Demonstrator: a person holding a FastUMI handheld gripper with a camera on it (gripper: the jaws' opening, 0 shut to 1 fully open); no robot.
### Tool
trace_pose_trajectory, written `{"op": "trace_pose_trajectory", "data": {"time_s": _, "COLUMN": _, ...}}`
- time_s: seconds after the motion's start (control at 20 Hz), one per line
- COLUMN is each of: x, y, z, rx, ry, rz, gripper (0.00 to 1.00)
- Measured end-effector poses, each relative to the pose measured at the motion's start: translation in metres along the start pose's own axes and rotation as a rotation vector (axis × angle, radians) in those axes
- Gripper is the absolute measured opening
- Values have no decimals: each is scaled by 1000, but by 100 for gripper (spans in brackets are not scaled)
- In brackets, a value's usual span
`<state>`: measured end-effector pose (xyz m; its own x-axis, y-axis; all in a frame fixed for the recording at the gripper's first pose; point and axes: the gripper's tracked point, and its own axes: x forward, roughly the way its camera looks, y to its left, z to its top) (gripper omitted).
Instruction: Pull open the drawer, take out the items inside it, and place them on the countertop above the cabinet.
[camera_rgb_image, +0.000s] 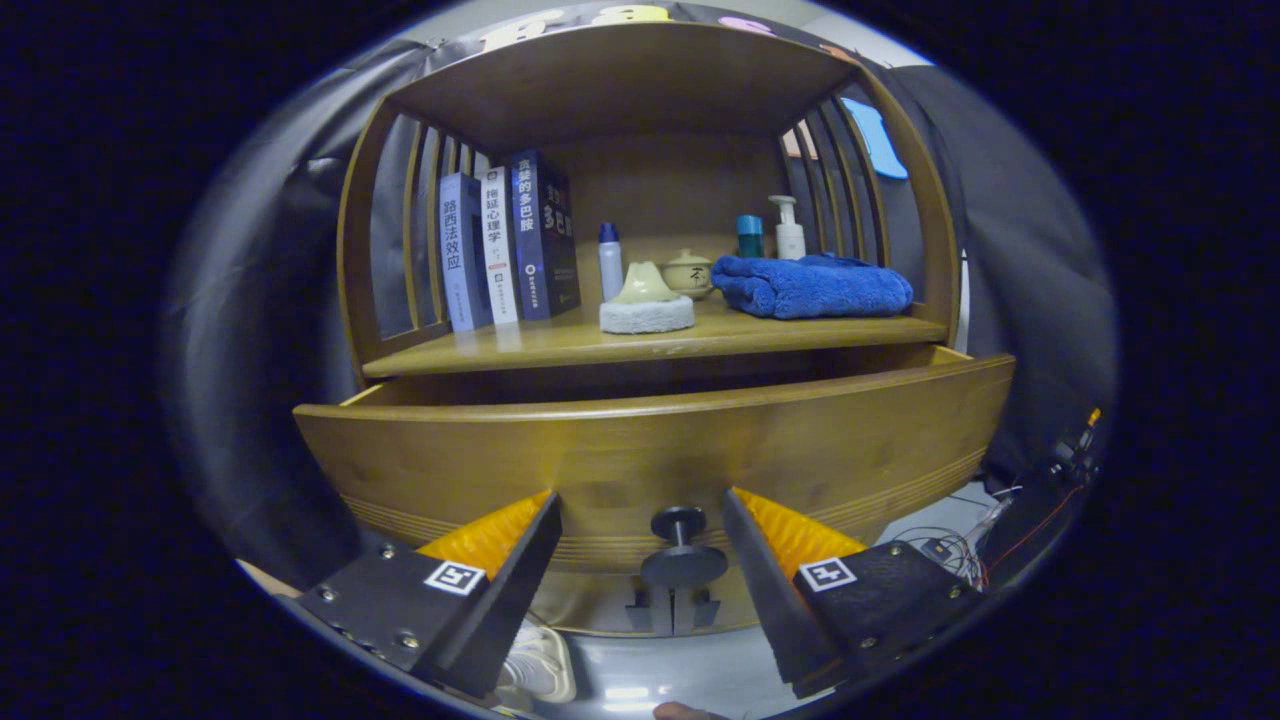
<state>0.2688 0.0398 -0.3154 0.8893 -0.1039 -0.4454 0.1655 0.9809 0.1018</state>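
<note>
Drawer pulled out below countertop. Gripper fingers spread wide, round knob between them, untouched. Drawer inside hidden; taking items out probably still left.

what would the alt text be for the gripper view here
The hand-held gripper sits open with its fingers either side of the dark round knob of a wooden drawer that is pulled partly out. On the countertop above stand three books, a folded blue towel, bottles and a small lidded jar.
</note>
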Motion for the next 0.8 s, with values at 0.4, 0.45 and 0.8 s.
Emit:
{"op": "trace_pose_trajectory", "data": {"time_s": 0.4, "x": 44, "y": -4, "z": 5, "rx": -18, "ry": 20, "rz": -11, "gripper": 98}}
{"op": "trace_pose_trajectory", "data": {"time_s": 0.45, "x": 48, "y": -3, "z": 7, "rx": -18, "ry": 21, "rz": -13, "gripper": 99}}
{"op": "trace_pose_trajectory", "data": {"time_s": 0.8, "x": 59, "y": -4, "z": 12, "rx": -28, "ry": 13, "rz": -19, "gripper": 98}}
